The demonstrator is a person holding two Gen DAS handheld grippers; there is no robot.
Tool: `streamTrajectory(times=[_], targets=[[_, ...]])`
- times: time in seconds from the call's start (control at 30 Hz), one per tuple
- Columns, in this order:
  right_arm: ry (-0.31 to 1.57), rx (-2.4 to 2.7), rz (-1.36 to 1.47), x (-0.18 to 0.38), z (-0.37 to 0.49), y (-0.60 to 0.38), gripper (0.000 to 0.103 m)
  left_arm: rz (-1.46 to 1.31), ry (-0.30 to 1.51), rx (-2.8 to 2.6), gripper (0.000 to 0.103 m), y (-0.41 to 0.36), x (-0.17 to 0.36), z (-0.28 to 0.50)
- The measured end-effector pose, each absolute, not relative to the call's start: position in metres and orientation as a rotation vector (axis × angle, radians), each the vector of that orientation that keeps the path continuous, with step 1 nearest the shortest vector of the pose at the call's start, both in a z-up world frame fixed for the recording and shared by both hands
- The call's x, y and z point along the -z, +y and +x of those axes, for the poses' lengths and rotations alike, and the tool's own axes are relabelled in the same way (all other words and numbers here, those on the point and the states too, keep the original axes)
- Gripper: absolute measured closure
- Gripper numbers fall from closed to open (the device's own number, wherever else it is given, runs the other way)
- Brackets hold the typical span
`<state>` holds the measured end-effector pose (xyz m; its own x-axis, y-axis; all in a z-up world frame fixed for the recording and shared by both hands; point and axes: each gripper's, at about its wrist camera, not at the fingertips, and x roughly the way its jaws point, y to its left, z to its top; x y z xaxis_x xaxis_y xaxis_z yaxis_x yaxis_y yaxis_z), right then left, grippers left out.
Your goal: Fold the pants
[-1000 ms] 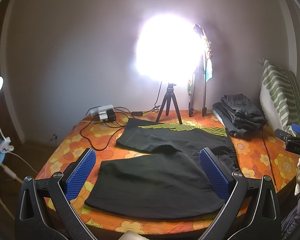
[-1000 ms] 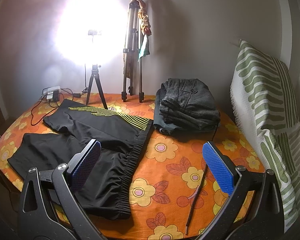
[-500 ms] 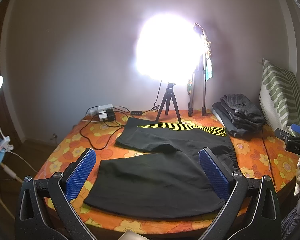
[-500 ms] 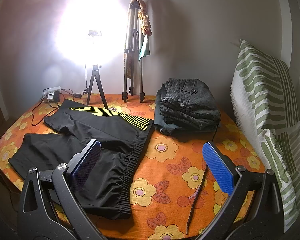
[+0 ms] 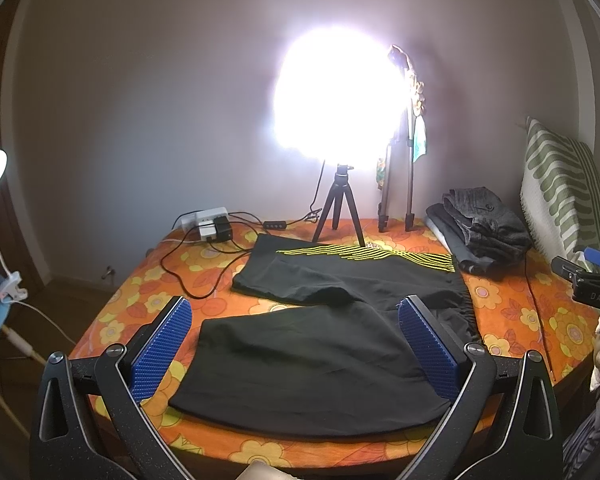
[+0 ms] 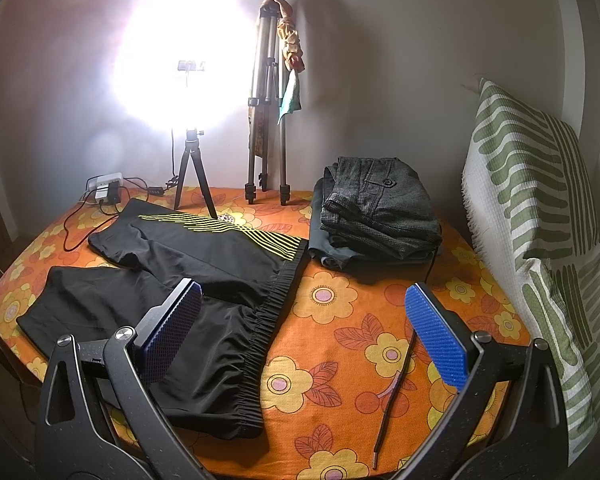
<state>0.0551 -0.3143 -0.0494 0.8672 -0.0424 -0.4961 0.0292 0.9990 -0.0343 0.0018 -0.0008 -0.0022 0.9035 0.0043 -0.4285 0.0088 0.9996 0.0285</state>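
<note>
Left wrist view, black pants w/ yellow stripes spread flat on floral bedspread, both tongs released, empty.

Two tripods, one pillow, two claws.

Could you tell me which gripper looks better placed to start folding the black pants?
Probably the left gripper: it hangs open straight over the near leg of the black pants. The right gripper, also open, faces mostly bare bedspread beside the waistband.
</note>
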Motion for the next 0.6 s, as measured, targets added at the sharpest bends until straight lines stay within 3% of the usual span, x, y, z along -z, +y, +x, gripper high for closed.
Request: streamTrajectory(times=[0.6], targets=[[0.522,0.035,-0.023,0.0494,0.056,-0.316,0.0,0.018,0.45,-0.008,0.0,0.007,0.0078,0.0023]])
